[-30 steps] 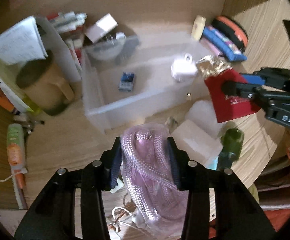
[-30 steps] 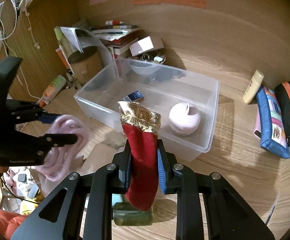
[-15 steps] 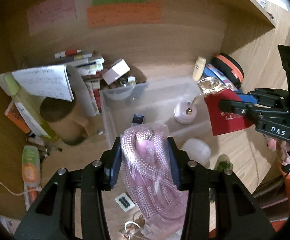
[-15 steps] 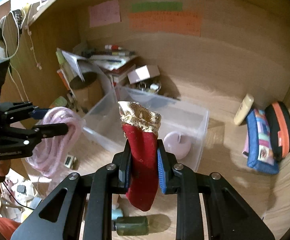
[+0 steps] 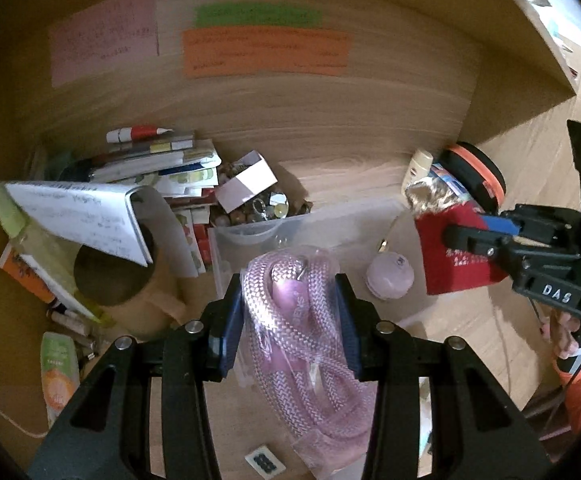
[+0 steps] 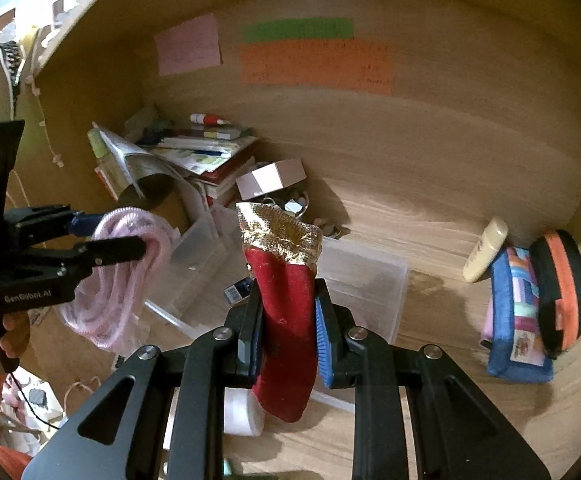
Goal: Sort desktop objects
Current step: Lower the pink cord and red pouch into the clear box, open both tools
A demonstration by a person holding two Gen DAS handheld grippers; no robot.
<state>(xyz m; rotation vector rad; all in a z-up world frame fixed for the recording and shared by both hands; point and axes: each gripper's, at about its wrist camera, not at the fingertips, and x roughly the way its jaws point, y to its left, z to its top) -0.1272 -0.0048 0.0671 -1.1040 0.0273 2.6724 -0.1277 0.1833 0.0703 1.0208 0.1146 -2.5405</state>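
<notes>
The wooden tabletop (image 6: 430,240) carries a clear plastic bin (image 6: 366,280) near its middle, with a brown mug (image 5: 130,296) and a stack of books (image 6: 210,152) at its left. A cream bottle (image 6: 484,250), a blue pencil case (image 6: 518,312) and a black-and-orange case (image 6: 562,288) lie together at the right; a green-and-orange tube (image 5: 58,372) lies at the near left.

Writing on the orange note (image 5: 265,53) is too blurred to read. The rope bundle (image 5: 302,344) hides the front wall of the clear bin (image 5: 346,216); behind the bin, small trinkets (image 5: 258,210) too tiny to tell.
</notes>
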